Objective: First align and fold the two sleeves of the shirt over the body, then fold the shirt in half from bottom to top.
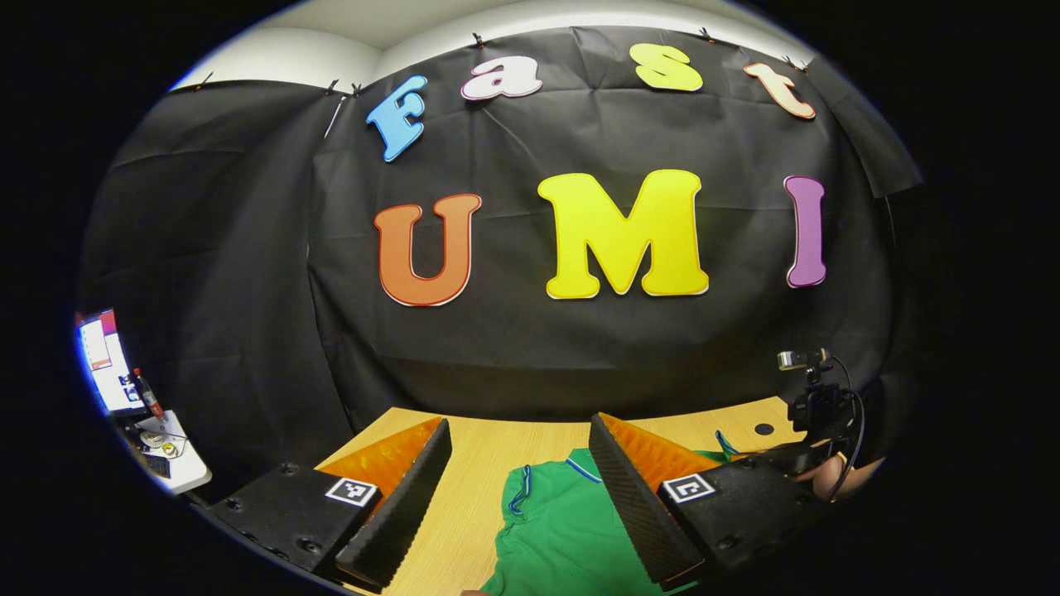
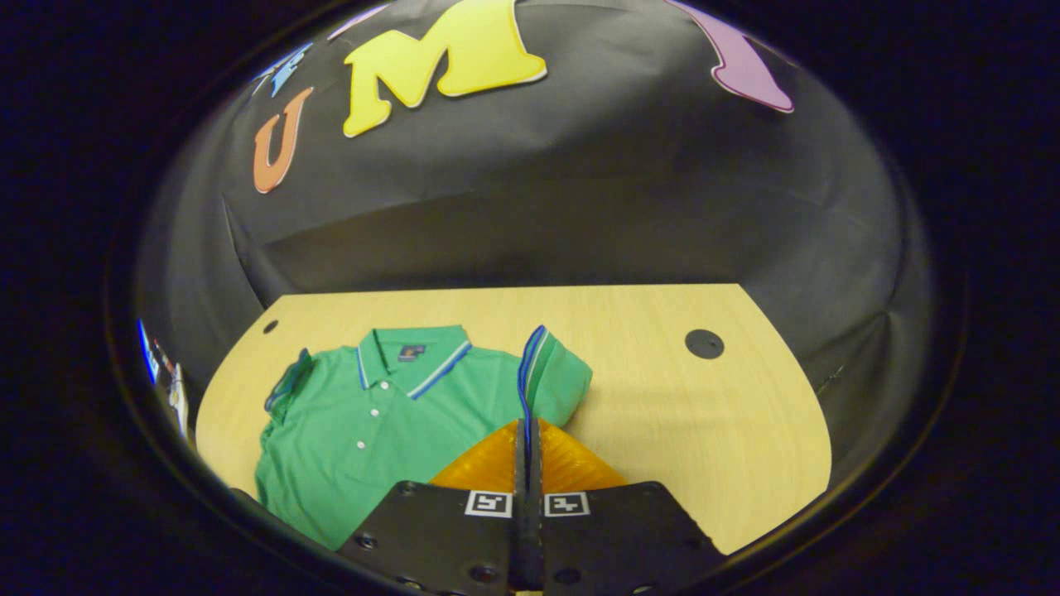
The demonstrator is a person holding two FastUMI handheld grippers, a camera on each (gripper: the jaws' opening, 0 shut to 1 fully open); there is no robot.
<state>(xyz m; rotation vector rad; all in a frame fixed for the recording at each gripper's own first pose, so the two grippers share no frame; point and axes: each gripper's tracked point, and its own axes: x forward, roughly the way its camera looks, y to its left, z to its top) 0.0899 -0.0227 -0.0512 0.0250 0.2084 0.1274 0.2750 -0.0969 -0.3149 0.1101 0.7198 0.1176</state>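
A green polo shirt [image 2: 373,422] with blue-and-white trim lies face up on the wooden table [image 2: 662,414], collar [image 2: 410,352] toward the far wall. In the right gripper view, my right gripper [image 2: 527,426] is shut on the striped cuff of the near sleeve [image 2: 551,377], which stands lifted off the table. The other sleeve [image 2: 286,382] lies flat at the shirt's far side. In the left gripper view, my left gripper [image 1: 520,426] hangs open above the shirt [image 1: 563,530], nothing between its fingers. The right gripper [image 1: 816,410] and a hand appear at that view's right edge.
A round dark hole [image 2: 705,343] sits in the table right of the shirt, a smaller one [image 2: 270,326] near the far left corner. The black cloth wall stands close behind the table. A side desk with a lit screen [image 1: 103,360] is at the far left.
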